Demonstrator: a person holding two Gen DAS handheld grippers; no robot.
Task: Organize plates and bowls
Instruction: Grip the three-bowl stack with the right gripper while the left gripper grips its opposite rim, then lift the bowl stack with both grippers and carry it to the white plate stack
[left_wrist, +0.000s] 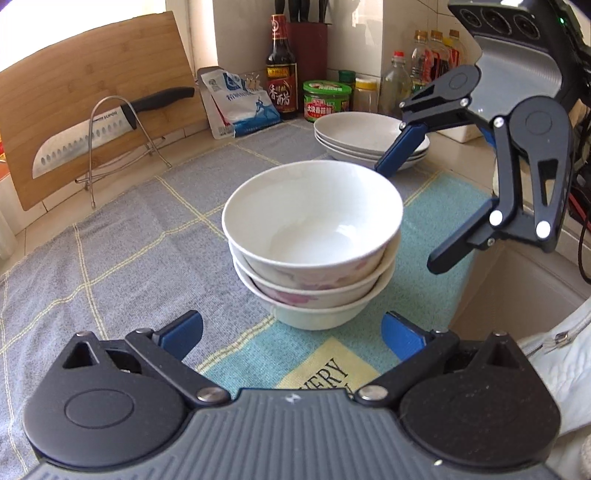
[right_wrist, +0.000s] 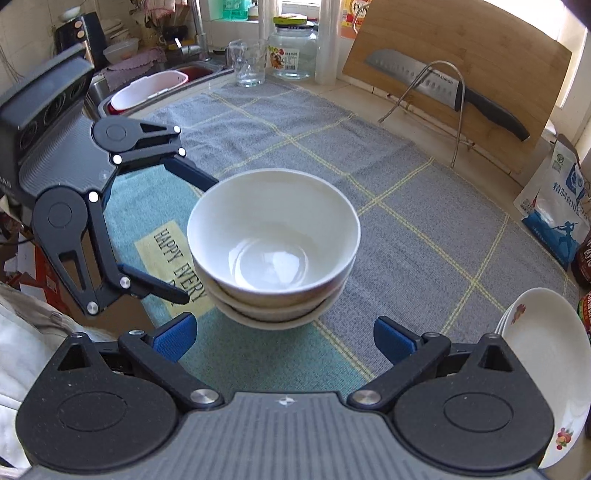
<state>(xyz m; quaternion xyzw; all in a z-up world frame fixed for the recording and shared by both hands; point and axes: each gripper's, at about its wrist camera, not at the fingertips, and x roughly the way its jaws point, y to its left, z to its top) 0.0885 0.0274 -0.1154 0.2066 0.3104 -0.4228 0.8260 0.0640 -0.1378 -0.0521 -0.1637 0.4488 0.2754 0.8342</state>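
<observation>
Nearest to us in the left wrist view, the left gripper (left_wrist: 291, 334) hangs with jaws wide apart, holding nothing, just short of the stack of bowls (left_wrist: 312, 243). From the other side the right gripper (right_wrist: 284, 338) faces the same stack, jaws likewise spread and empty; its fingers (left_wrist: 399, 149) show well apart in the left view.

We count three bowls nested, mouths up, standing on the checked cloth (left_wrist: 122, 240) near its teal patch. Beyond them, toward the jars, sits a stack of plates (left_wrist: 360, 138), three as far as we can tell, also face up and level.

We judge the sorting largely done: bowls with bowls, plates with plates, no loose dish seen in either view. What may remain is squaring the stacks or moving them; we cannot tell which.

Bowls are round, so no long axis across the counter; the stack's axis runs vertical, leaning slightly, upper bowls a little off centre.
</observation>
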